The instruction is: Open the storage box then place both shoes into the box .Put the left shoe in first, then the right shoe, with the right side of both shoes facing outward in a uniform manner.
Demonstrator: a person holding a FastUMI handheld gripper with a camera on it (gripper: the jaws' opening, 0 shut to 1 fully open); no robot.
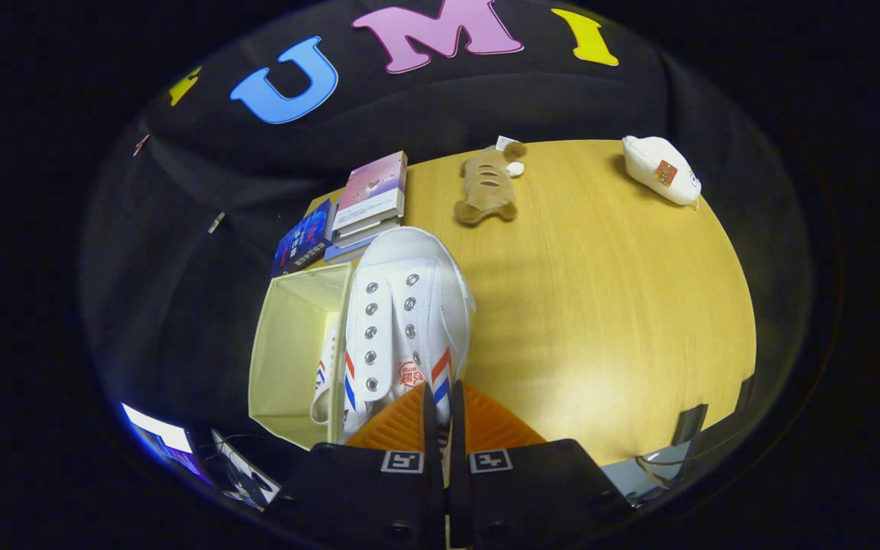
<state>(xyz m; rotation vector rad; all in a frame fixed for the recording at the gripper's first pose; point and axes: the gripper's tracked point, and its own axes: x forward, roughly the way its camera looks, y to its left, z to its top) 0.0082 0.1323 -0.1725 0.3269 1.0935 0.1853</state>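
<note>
- Gripper view: your gripper (442, 409) is pinching the heel end of a white canvas shoe (409, 321); both fingers press close together on it.
- The shoe's long axis runs straight ahead from the fingers, toe toward the stacked books (370, 206).
- The open cream storage box (291, 359) lies just left of the held shoe, another shoe (327, 367) already inside; your next move probably goes leftward.

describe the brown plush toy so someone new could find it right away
On the wooden table, look beyond the gripper, shut on a white shoe. Past its toe lies the brown plush toy, right of the stacked books; unlike the white pouch, it is brown and striped.
</note>
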